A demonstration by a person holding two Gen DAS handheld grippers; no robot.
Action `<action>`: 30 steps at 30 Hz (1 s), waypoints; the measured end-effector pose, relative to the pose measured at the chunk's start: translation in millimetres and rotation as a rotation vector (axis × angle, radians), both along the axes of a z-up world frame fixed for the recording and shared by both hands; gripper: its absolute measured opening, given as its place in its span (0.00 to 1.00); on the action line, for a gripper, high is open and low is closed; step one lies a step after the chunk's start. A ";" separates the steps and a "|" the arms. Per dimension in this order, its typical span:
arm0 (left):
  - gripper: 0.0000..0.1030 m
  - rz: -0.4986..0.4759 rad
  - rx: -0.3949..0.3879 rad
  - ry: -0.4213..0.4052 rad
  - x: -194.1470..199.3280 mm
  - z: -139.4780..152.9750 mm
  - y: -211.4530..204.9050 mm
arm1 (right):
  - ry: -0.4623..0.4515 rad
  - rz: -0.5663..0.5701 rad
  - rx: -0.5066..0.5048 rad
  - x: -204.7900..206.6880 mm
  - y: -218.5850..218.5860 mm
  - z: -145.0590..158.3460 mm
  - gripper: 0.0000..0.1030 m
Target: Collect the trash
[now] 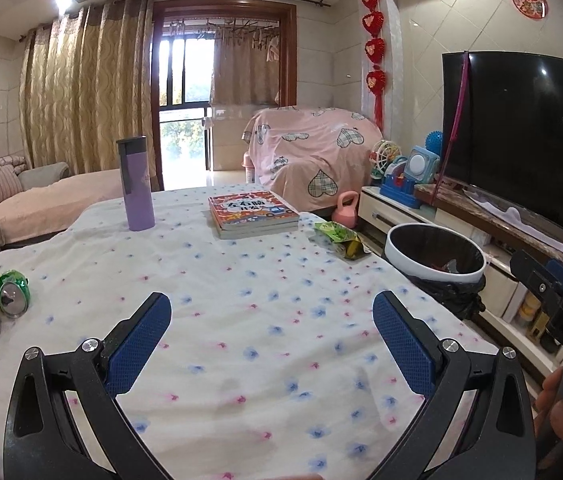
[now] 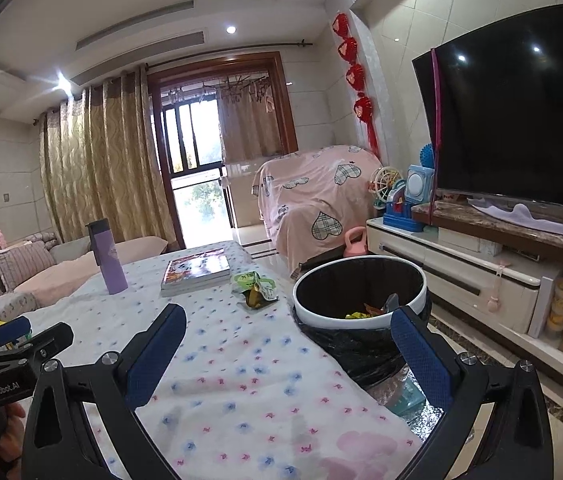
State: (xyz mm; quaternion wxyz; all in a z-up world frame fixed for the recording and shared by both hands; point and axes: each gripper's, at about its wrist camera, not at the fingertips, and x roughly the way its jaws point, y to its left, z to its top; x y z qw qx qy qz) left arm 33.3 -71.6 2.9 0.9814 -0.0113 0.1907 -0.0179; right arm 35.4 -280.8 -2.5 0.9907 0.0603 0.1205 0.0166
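Wrappers [image 2: 365, 311] inside the bin [image 2: 361, 322] show only rightward; both hand-held grippers [image 1: 271, 320] [image 2: 287, 334] gape, empty.

A home living room — sofa [image 1: 41, 200], curtains [image 1: 85, 92], television [image 1: 521, 136].

Black gripper [image 1: 271, 336] frames, blue textured pads [image 1: 139, 344] (silver screws, "DAS" lettering).

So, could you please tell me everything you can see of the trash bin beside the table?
The trash bin is round, with a white rim ring clamping a black plastic liner that bulges out below it. It stands upright on the floor, close against the table's right edge, in front of the TV cabinet. It is open-topped and holds some colourful wrappers at the bottom.
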 end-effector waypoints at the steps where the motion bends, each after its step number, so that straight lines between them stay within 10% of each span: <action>1: 1.00 0.001 -0.001 -0.001 -0.4 0.5 0.4 | 0.000 0.001 -0.001 -0.4 0.7 0.5 1.00; 30: 1.00 0.016 0.014 -0.029 -5.4 3.3 -0.4 | 0.002 0.026 0.015 -4.2 1.5 1.0 1.00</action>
